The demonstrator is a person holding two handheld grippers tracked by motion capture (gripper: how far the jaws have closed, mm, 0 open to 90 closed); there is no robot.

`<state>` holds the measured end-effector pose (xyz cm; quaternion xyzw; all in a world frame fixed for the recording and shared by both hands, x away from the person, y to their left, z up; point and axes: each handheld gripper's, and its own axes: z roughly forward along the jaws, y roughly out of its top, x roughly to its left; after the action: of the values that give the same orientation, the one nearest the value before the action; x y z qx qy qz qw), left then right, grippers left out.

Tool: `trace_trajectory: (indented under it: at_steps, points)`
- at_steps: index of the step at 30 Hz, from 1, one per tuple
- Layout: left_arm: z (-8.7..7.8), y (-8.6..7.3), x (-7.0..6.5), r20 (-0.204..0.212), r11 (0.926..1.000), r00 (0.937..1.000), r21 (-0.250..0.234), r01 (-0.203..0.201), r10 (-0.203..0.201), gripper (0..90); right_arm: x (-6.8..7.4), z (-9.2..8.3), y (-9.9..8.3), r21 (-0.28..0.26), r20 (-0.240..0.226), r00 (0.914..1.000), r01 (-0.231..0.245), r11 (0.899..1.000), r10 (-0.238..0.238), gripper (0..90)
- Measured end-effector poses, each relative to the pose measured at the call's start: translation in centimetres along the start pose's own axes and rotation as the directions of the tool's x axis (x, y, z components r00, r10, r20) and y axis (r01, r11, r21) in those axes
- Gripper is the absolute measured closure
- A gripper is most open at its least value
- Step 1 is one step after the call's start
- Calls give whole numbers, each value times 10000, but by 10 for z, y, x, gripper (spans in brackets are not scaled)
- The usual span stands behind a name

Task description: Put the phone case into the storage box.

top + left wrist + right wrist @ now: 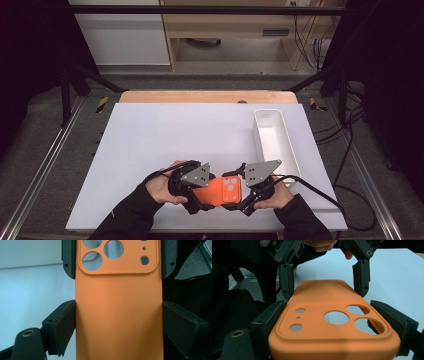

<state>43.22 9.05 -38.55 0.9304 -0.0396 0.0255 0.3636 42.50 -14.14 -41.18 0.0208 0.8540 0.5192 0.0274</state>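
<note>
Gripping an orange phone case (223,190) from both ends, the left gripper (200,192) and right gripper (239,192) hold it level just above the table's (165,135) near edge, both jaw pairs clamped on its sides, likely steadying it for handling; a white bin (274,137) waits nearby.

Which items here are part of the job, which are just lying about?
In the job:
- orange phone case
- left hand-held gripper, shut on the case's plain end
- right hand-held gripper, shut on its camera-cutout end

Lying about:
- white bin, on the table's right
- white table
</note>
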Motion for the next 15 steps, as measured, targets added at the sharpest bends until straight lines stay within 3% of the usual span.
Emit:
trace_trajectory:
  at_steps: [10, 15]
  points:
    - [1, 0, 1, 63, 10000, 10000, -86, -1, 2, 151, 0, -2, 1, 67, -65, 9998, -196, 9998, 196, 167]
    - [1, -1, 1, -133, 9997, 9999, -229, 28, -31, 126, -1, -4, 2, 60, -18, 9995, -300, 9995, 300, 167]
